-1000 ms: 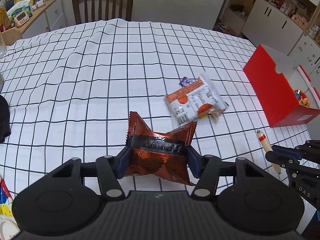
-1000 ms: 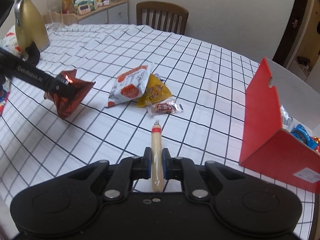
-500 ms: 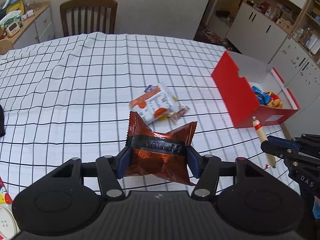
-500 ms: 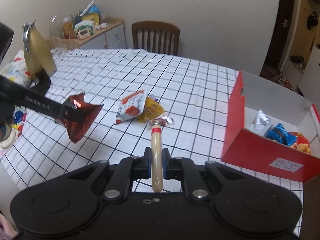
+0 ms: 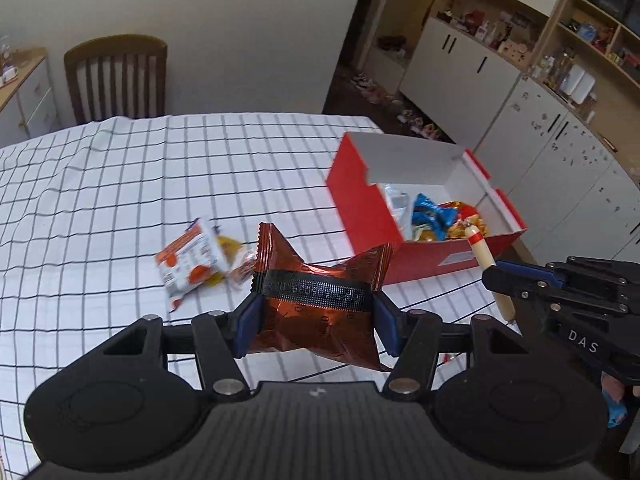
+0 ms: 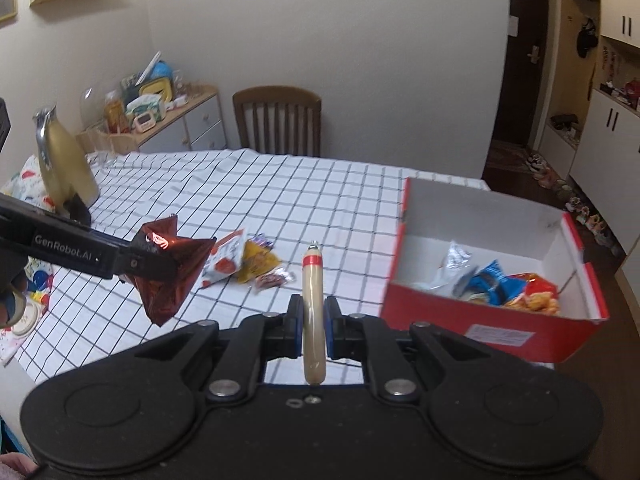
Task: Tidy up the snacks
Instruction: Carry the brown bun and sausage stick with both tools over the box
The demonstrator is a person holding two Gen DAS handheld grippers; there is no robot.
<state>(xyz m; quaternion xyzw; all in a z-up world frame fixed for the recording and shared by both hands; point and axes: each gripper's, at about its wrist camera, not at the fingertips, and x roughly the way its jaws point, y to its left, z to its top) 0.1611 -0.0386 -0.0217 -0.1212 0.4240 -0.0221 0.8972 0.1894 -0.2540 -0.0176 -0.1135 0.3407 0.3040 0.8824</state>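
My left gripper is shut on a shiny copper-red snack packet, held above the checked tablecloth. The same packet hangs from the left gripper at the left of the right wrist view. My right gripper is shut on a beige sausage stick with a red band near its tip; that sausage stick also shows beside the right gripper at the right of the left wrist view. The open red box holds several snacks. The red box lies ahead to the right.
A small pile of packets lies on the cloth left of the box; the pile shows mid-table. A gold jug stands at the far left. A wooden chair sits behind the table, a cluttered sideboard by the wall.
Both grippers have risen and swung toward the red box while keeping their grips. The box interior and its snacks have come into view, and the loose packets have slid left.
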